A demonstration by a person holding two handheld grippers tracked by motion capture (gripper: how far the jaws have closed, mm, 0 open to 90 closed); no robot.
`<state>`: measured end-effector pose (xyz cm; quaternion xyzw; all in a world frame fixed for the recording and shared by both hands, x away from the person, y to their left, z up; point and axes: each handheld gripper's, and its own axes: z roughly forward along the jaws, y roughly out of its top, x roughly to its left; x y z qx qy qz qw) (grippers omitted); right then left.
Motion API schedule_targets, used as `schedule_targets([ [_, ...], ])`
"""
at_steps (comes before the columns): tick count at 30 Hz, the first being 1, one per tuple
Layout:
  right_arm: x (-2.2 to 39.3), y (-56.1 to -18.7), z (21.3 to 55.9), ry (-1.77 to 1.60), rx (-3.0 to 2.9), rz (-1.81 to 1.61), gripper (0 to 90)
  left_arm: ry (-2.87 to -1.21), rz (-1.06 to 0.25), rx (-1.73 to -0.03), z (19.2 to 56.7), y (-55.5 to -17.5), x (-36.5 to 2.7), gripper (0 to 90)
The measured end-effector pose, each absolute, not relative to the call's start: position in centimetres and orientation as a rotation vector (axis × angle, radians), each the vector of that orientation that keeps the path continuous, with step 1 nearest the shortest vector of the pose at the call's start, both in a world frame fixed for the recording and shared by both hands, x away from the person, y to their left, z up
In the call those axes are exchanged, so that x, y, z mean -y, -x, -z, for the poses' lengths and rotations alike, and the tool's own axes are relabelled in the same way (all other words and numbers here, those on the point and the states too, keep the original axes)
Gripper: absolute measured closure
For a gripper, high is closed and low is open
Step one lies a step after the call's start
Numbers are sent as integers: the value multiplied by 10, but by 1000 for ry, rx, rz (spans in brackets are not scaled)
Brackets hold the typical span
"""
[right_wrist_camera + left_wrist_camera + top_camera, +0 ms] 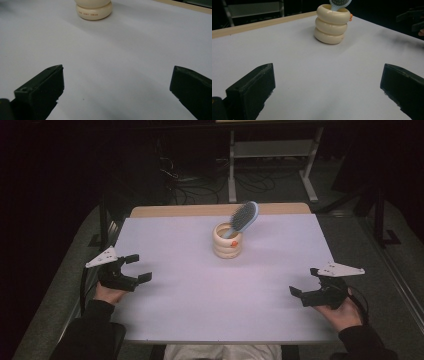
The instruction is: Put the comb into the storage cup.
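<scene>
A cream ribbed holder (227,241) made of three stacked rings stands upright at the far middle of the white table (210,290). A light blue hairbrush (242,218) stands in it, head up and leaning right. My left gripper (138,266) rests open near the table's left edge, nothing between its jaws. My right gripper (305,281) is open near the right edge, also holding nothing. In the left gripper view the holder (332,23) stands ahead with the hairbrush head (340,3) above it. In the right gripper view the base of the holder (93,10) lies ahead.
A wooden table edge (220,210) runs along the far side. Beyond it on the dark floor are cables (190,185) and a metal frame (272,150). The other gripper (412,20) shows far right in the left gripper view.
</scene>
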<state>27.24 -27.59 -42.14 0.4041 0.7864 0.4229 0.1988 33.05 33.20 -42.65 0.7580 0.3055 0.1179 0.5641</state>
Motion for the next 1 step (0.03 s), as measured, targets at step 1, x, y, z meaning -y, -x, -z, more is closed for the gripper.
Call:
schedule_targets([
  [1,275,-272,421,-1131,-2198,-1182,0,-1784,-277,-716,426,-331,-332,0],
])
